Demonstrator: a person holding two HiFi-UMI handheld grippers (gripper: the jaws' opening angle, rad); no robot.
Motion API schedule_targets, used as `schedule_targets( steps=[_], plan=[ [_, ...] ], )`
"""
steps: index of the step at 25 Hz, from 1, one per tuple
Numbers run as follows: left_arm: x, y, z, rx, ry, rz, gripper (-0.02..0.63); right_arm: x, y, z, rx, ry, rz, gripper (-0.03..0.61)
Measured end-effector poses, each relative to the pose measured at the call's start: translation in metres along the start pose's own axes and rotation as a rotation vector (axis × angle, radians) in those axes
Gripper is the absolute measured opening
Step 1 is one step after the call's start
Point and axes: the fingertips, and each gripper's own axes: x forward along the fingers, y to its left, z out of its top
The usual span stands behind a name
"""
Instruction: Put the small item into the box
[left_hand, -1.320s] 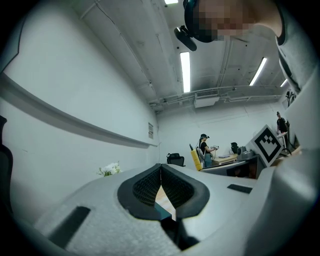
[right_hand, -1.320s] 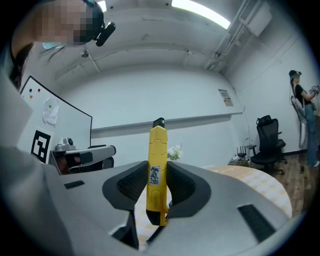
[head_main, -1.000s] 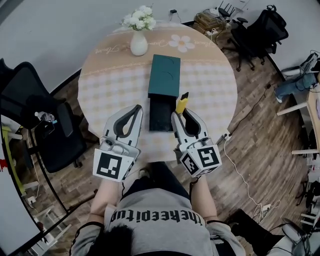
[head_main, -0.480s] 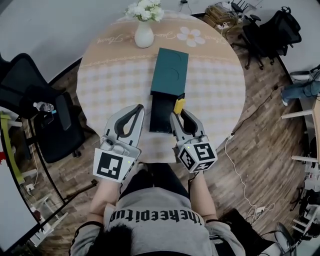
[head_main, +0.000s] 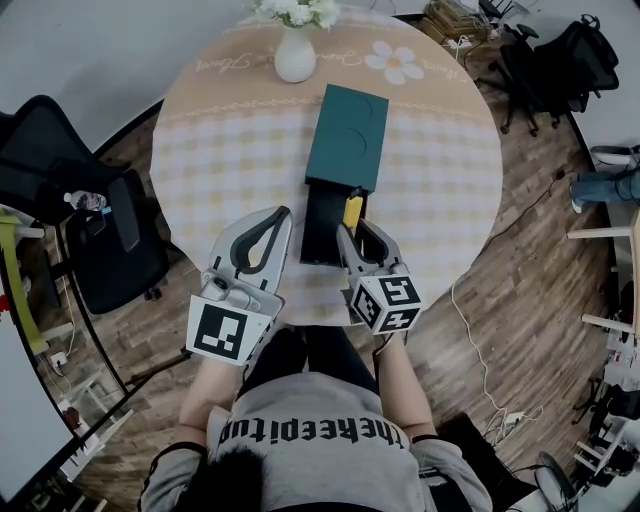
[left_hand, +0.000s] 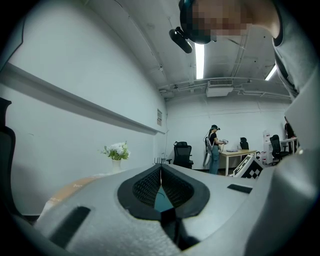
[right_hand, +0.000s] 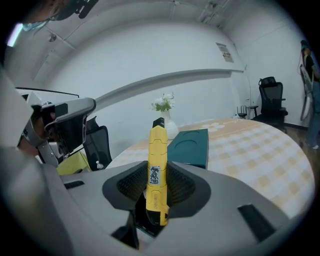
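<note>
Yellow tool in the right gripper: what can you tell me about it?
It looks like a plastic utility knife: slim yellow body, black at both ends, a small white label on its side. The right gripper clamps its near end; the rest sticks out past the jaws. In the head view it is over the right edge of the box's open black part.

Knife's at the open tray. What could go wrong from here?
1. The right tongs grip the yellow knife by its lower half, the rest sticking out; it may pivot or slip.
2. In the head view the knife sits at the black tray's right edge; it could catch the rim or miss.
3. The left tongs are shut, not holding the box; a bump could shift it.
</note>
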Motion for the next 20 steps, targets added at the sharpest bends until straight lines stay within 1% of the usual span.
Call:
schedule_targets(
  steps=[10, 15, 20],
  plan=[
    [0.007, 0.013, -0.011, -0.011, 0.021, 0.017, 0.017, 0.024, -0.015, -0.041, 0.042, 0.156, -0.048, 0.118],
    [0.008, 0.016, -0.014, -0.023, 0.032, 0.021, 0.017, 0.03, -0.02, -0.056, 0.046, 0.244, -0.083, 0.118],
    [0.016, 0.011, -0.018, -0.025, 0.04, 0.024, 0.017, 0.033, -0.035, -0.066, 0.072, 0.297, -0.105, 0.118]
  ],
)
